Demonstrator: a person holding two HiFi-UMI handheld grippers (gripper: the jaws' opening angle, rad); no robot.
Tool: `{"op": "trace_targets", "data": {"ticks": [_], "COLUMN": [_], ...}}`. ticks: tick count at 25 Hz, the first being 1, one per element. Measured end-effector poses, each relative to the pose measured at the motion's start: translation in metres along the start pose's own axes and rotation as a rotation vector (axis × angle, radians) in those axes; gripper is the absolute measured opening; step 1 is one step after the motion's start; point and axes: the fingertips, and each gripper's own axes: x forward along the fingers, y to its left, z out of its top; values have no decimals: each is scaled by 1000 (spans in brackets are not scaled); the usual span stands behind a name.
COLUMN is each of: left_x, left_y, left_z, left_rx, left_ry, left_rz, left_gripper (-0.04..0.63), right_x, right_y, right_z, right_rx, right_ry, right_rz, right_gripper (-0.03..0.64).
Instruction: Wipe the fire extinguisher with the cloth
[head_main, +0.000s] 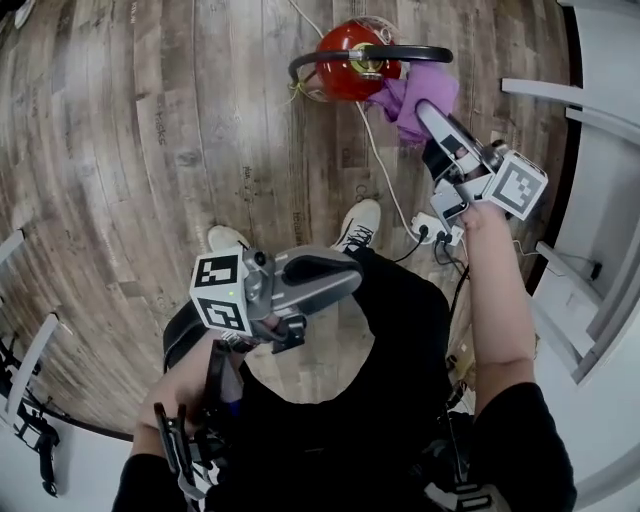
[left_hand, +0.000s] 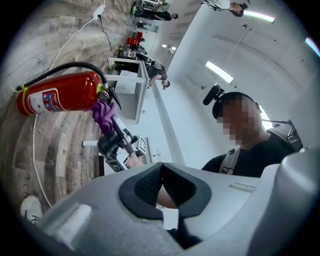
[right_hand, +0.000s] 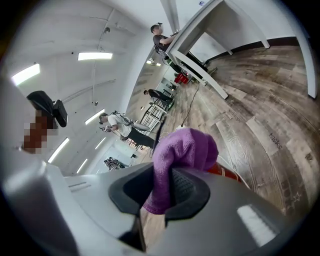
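Note:
A red fire extinguisher (head_main: 345, 62) with a black hose stands on the wooden floor ahead of my feet; the left gripper view shows its body (left_hand: 60, 96) too. My right gripper (head_main: 430, 112) is shut on a purple cloth (head_main: 425, 88), and the bunched cloth (left_hand: 103, 114) rests against the valve at the extinguisher's top. In the right gripper view the cloth (right_hand: 182, 155) bulges out between the pads, with a sliver of red extinguisher (right_hand: 226, 173) behind it. Close to my body, away from the extinguisher, my left gripper (head_main: 335, 278) stays shut and holds nothing (left_hand: 161, 182).
A white cable (head_main: 385, 170) runs across the floor past the extinguisher to a power strip (head_main: 430, 230). My shoes (head_main: 358, 225) stand just behind it. White desk frames (head_main: 600, 250) line the right side. Other people work at distant desks (right_hand: 162, 35).

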Motion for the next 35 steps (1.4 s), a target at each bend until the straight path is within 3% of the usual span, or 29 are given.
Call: {"op": "trace_targets", "data": {"ticks": [6, 8, 11, 14, 20, 27, 30, 35], "left_x": [-6, -8, -13, -20, -35, -19, -15, -9], "left_y": [34, 39, 47, 58, 82, 91, 94, 94], "left_z": [-19, -19, -17, -13, 6, 20, 17, 20], "left_rx": [-12, -53, -128, -125, -131, -94, -97, -76], "left_ry": [42, 41, 30, 44, 33, 33, 54, 76], "left_rz": [-95, -146, -219, -228, -228, -249, -255, -266], "left_gripper": [-2, -2, -2, -2, -2, -2, -2, -2], "right_x": [14, 18, 32, 55, 84, 121, 131, 133], "right_y": [-51, -72, -107, -140, -223, -319, -334, -331], "right_z": [-21, -30, -55, -82, -136, -211, -228, -233], "right_rx": [-12, -16, -40, -64, -69, -226, -282, -306], "right_ry": [-12, 1, 69, 147, 324, 655, 718, 742], "right_rz": [77, 92, 98, 92, 15, -185, -231, -231], "right_gripper": [64, 64, 63, 63, 63, 63, 64, 63]}}
